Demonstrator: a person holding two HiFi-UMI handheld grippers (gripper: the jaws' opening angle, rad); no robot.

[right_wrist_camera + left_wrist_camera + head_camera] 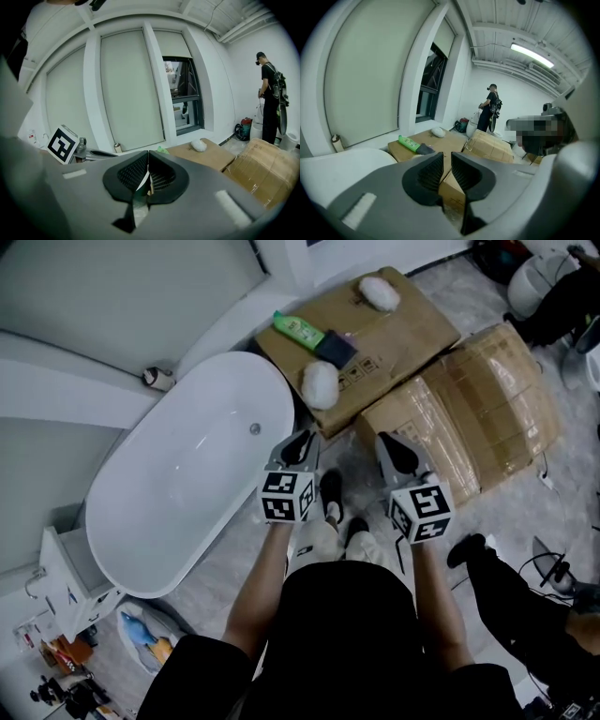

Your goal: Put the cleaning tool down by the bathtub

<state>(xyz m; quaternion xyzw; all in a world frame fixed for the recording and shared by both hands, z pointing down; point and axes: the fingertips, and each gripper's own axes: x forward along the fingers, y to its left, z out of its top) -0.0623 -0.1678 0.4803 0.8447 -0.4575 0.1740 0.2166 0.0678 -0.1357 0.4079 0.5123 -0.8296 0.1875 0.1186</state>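
Note:
The cleaning tool (309, 334), a brush with a green handle and a dark head, lies on a flat cardboard box (394, 334) beyond the white bathtub (197, 465). In the left gripper view the brush (412, 144) rests ahead on that box, past the tub's rim (347, 159). My left gripper (302, 442) hovers by the tub's right end, well short of the brush; its jaws (447, 164) stand a narrow gap apart with nothing between them. My right gripper (394, 448) is beside it over the floor, shut and empty (148, 168).
Two white fluffy pads (380, 292) (320, 383) lie on the same box. A bigger tape-wrapped carton (478, 418) sits to the right. A person (269, 103) stands at the far wall. Another person's legs (506, 587) are at lower right. A small shelf (66, 587) stands at the tub's near end.

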